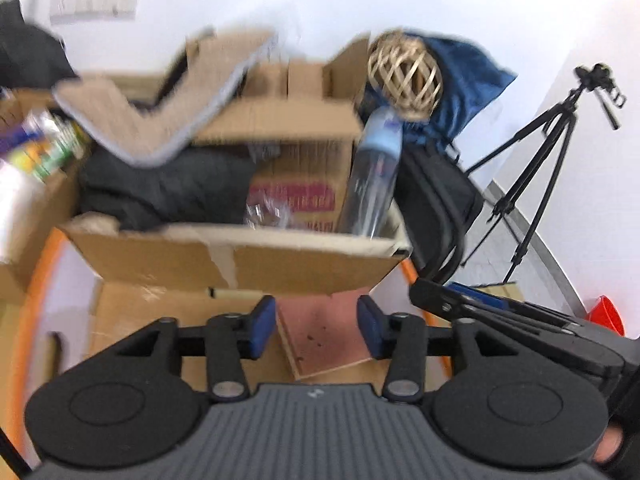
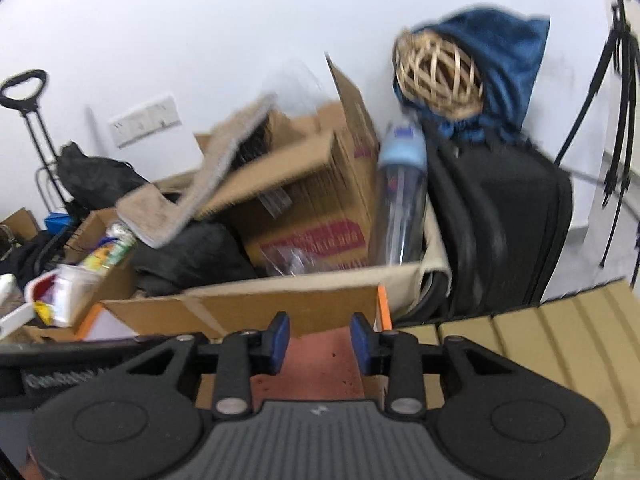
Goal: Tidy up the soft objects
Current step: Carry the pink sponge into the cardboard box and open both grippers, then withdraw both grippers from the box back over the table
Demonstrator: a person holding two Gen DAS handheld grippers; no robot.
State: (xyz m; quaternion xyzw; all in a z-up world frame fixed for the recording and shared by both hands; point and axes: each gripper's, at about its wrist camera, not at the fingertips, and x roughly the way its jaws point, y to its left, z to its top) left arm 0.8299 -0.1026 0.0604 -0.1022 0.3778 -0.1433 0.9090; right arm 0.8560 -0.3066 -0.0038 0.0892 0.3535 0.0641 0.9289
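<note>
1. Both tongs empty, jaws apart. Left tongs (image 1: pixel 316 330) and right tongs (image 2: pixel 319 344) hover side by side over a pinkish board (image 1: pixel 326 336), nothing between the pads.
2. From the left wrist view we see the right tool just to the right of the left tongs, so the two sit close and level with each other.
3. Straight ahead of both: the near flap of an open cardboard box (image 1: pixel 240 264). Everything soft lies beyond that flap, above tong height.
4. Inside the box, ahead and left of the tongs: a dark bundle of fabric (image 1: pixel 168 188). A clear bottle (image 1: pixel 374 172) leans upright at the box's right end.
5. Key target, we judge: the beige mat (image 1: pixel 160 108), folded in a V and draped over the inner carton (image 1: pixel 288 148). It sits ahead, up and left of both tongs; one limb runs left, the other rises right-and-away.
6. Left tongs look the nearer ones to the mat's low fold; right would have to cross over.
7. Farther right: blue cloth (image 2: pixel 500 68) with a wicker ball (image 2: pixel 438 76) on a black suitcase (image 2: pixel 504 224). That's right-tong territory.
8. Frames are blurred; fabric edges uncertain.
</note>
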